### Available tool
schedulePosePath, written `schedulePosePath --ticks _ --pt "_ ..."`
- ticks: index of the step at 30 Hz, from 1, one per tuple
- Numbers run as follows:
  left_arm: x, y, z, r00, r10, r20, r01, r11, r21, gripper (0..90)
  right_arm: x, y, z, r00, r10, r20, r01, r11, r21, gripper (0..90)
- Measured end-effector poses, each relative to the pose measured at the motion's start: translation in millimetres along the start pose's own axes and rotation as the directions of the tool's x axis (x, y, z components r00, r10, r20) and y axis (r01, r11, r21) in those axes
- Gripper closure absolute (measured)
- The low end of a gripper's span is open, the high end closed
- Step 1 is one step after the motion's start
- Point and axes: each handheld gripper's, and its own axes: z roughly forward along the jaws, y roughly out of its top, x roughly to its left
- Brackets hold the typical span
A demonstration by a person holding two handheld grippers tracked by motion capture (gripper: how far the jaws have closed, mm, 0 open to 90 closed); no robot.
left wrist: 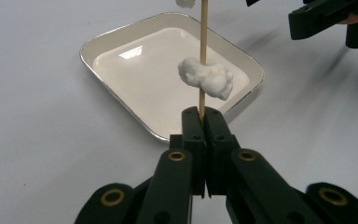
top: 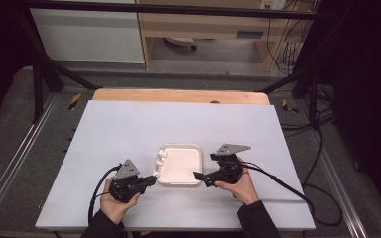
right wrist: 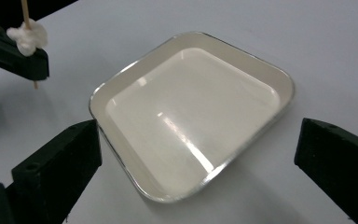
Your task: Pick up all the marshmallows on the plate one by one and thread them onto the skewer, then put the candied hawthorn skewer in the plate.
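Holding a thin wooden skewer (left wrist: pixel 203 56) pinched near its lower end, left gripper (left wrist: pixel 204 116) with jaws pressed tight together on the stick, so that the shaft rises over the near rim of the white tray (left wrist: pixel 121 46). Threaded on that stick, a soft white lump (left wrist: pixel 207 78), possibly a marshmallow, sitting a little above the jaws, with a second white piece (left wrist: pixel 185 3) higher up at the top edge of the left gripper view. Gripping low on the shaft apparently to leave the threaded pieces free for the other tool, and to keep them poised above the tray as a catch basin.

Facing the tray from the opposite side, right gripper (top: pixel 201 177) with jaws spread wide and nothing between them, framing the near corner of the tray in the right gripper view. Standing that wide, probably either to take a whole lump between the pads or because a piece has been let go; impossible to tell which. Seen in the high view, both hands low at the near edge of the table (top: pixel 129 129), the left hand (top: pixel 116 203) at the tray's left corner, the right hand (top: pixel 238 186) just beside its right wall.

Lying bare and glossy, the tray floor, with no piece resting in it. Sitting near the middle of the pale table, within easy reach of both tools, apparently placed to receive whatever is slid off the stick.

Risking a snapped or tilted skewer if the pull comes sideways rather than along the shaft.
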Motion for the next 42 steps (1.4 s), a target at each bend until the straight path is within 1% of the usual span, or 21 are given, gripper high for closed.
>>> schedulePosePath --ticks 1,2,4,5,8,9,11,14,15,16,21,26,28,31,33,34,37,38,39,41,42 --pt "0.6 2.3 0.4 1.0 -0.005 0.001 0.005 1.0 0.001 88.8 -2.8 -2.6 -2.5 0.9999 0.001 0.016 -0.001 1.0 0.0 0.9" --pt "1.1 4.9 0.9 1.0 -0.006 -0.001 0.006 1.0 0.003 88.8 -4.8 -5.0 -5.1 0.9996 0.013 0.025 -0.013 1.0 0.006 0.7" --pt "1.6 10.5 2.1 0.9999 -0.011 -0.003 0.011 0.9999 0.007 88.8 -8.6 -9.5 -10.0 0.999 0.019 0.039 -0.02 1.0 0.016 0.6" --pt "1.8 13.4 2.9 1.0 -0.008 -0.001 0.008 0.9999 0.014 88.8 -10.7 -11.8 -12.3 0.9989 0.014 0.045 -0.015 1.0 0.015 0.6" --pt "1.0 20.7 6.1 1.0 -0.002 0.0 0.002 0.9995 0.033 88.7 -15.4 -18.0 -20.7 0.9984 0.008 0.056 -0.009 1.0 0.016 0.6" --pt "0.7 22.7 7.5 1.0 0.0 -0.002 0.0 0.9992 0.04 88.7 -16.8 -19.8 -23.4 0.9981 0.013 0.061 -0.014 1.0 0.012 0.6" --pt "0.4 25.9 10.5 1.0 0.003 -0.002 -0.003 0.9984 0.056 88.7 -20.1 -23.2 -28.8 0.9985 0.015 0.053 -0.016 1.0 0.009 0.6" --pt "-0.3 29.7 15.3 1.0 0.006 0.004 -0.006 0.9972 0.074 88.7 -24.4 -28.6 -35.8 0.998 0.006 0.062 -0.007 1.0 0.012 0.6" --pt "-0.4 30.9 17.5 1.0 0.007 0.007 -0.007 0.9965 0.083 88.7 -26.3 -30.6 -37.8 0.9981 -0.003 0.061 0.002 1.0 0.008 0.6" --pt "-0.3 32.2 19.6 1.0 0.005 0.005 -0.005 0.9958 0.091 88.7 -27.7 -32.5 -39.7 0.9978 -0.003 0.066 0.002 1.0 0.008 0.6" --pt "0.3 37.6 30.3 1.0 0.003 -0.003 -0.002 0.991 0.134 88.7 -35.4 -42.5 -47.1 0.9955 0.018 0.093 -0.019 1.0 0.016 0.6" --pt "-1.5 42.3 41.2 0.9998 0.011 -0.016 -0.008 0.9853 0.17 88.6 -40.6 -52.4 -54.1 0.9943 0.021 0.105 -0.024 1.0 0.021 0.6" --pt "-2.0 43.5 46.8 0.9996 0.017 -0.022 -0.012 0.9813 0.192 88.6 -41.8 -55.3 -56.2 0.9937 0.031 0.108 -0.033 0.999 0.013 0.6" --pt "-3.0 43.9 55.3 0.9989 0.023 -0.041 -0.013 0.9761 0.217 88.6 -42.8 -57.4 -59.2 0.993 0.02 0.116 -0.022 1.0 0.019 0.6" --pt "-3.4 44.1 60.5 0.9985 0.027 -0.047 -0.015 0.971 0.239 88.6 -43.3 -58.1 -60.7 0.9927 0.017 0.119 -0.019 1.0 0.013 0.6" --pt "-3.5 43.9 63.2 0.9984 0.03 -0.049 -0.016 0.9673 0.253 88.6 -43.7 -58.3 -61.4 0.9935 0.018 0.112 -0.019 1.0 0.01 0.6" --pt "-4.6 42.5 71.7 0.9966 0.048 -0.067 -0.025 0.9515 0.306 88.5 -44.6 -59.6 -61.8 0.9931 0.027 0.114 -0.029 0.999 0.013 0.6" --pt "-4.7 42.0 74.0 0.9963 0.052 -0.068 -0.028 0.9463 0.322 88.4 -45.1 -60.0 -61.8 0.9931 0.021 0.115 -0.023 1.0 0.014 0.6" --pt "-5.1 41.4 76.0 0.9955 0.056 -0.076 -0.028 0.9439 0.329 88.4 -45.3 -60.1 -61.7 0.9928 0.019 0.118 -0.021 1.0 0.016 0.6" --pt "-6.0 41.2 79.4 0.9935 0.069 -0.09 -0.033 0.9348 0.354 88.4 -45.3 -60.1 -62.1 0.9925 0.023 0.12 -0.024 1.0 0.012 0.6" --pt "-6.1 41.4 80.7 0.9933 0.073 -0.09 -0.035 0.93 0.366 88.4 -45.3 -60.0 -62.3 0.9927 0.023 0.118 -0.024 1.0 0.01 0.6"
